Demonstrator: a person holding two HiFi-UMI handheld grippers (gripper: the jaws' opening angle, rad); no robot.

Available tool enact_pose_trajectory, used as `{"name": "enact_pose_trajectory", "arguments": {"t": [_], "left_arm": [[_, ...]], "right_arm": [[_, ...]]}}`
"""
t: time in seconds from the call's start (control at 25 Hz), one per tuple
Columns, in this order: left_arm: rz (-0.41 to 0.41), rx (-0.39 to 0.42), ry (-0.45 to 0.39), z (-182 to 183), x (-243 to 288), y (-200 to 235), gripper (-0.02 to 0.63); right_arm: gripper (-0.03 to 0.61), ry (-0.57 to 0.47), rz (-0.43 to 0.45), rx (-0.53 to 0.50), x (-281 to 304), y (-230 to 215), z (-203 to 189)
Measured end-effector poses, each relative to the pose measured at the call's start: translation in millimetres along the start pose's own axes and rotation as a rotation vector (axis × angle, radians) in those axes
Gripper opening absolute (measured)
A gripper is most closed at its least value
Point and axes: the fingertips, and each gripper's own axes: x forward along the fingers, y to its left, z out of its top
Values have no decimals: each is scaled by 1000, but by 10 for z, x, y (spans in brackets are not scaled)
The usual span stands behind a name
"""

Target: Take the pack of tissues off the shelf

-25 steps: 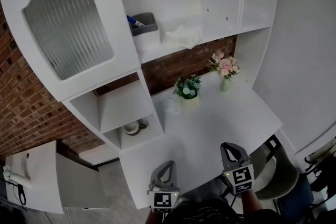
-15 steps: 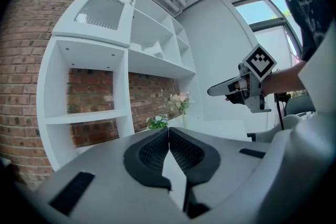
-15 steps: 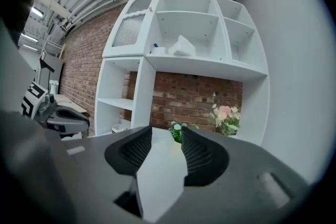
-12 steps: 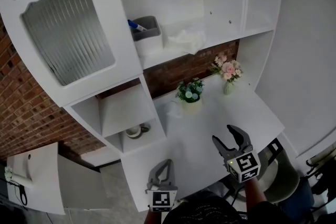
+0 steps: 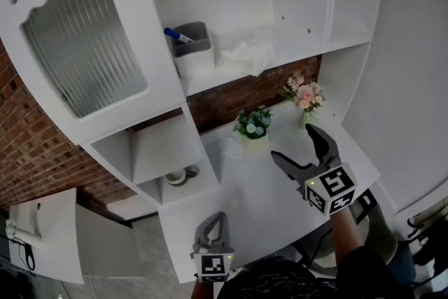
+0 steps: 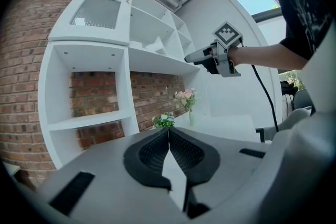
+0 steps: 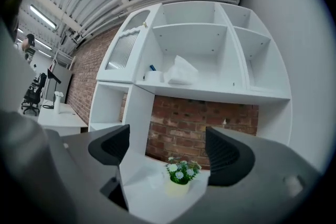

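Observation:
The pack of tissues (image 5: 246,52) is white and crumpled and lies on the upper shelf (image 5: 294,51), right of a grey pen holder. The right gripper view shows the tissues (image 7: 179,72) high up and far ahead. My right gripper (image 5: 294,143) is raised over the white table and tilted up toward the shelf, still well below the tissues. Its jaws are opening and nothing is between them (image 7: 167,147). My left gripper (image 5: 219,219) rests low by the table's near edge, shut and empty, with its pads touching (image 6: 169,131).
A grey pen holder (image 5: 191,45) with a blue pen stands left of the tissues. On the table (image 5: 245,185) are a small potted plant (image 5: 253,124) and a vase of pink flowers (image 5: 302,96). A cup (image 5: 175,173) sits in a low cubby. A ribbed-glass cabinet door (image 5: 84,45) is at the upper left.
My right gripper has risen from the table's near edge and moved forward toward the shelf, and its jaws have gone from shut to wide apart. The left gripper has stayed put.

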Motion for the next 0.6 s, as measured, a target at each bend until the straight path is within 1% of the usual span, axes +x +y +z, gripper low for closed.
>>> {"name": "enact_pose_trajectory", "arguments": {"t": [0.16, 0.24, 0.44, 0.52, 0.6], "left_arm": [[11, -6, 12, -39, 34, -4, 9], [20, -5, 16, -36, 44, 10, 9], [51, -26, 20, -49, 65, 61, 9], [58, -29, 23, -45, 77, 75, 9], [56, -19, 25, -32, 98, 77, 9]], "right_arm": [[474, -48, 18, 17, 149, -127, 328], [477, -76, 27, 31, 217, -180, 473], [477, -107, 63, 13, 400, -245, 740], [477, -120, 74, 30, 477, -290, 832], [484, -140, 85, 68, 542, -347, 924]]}}
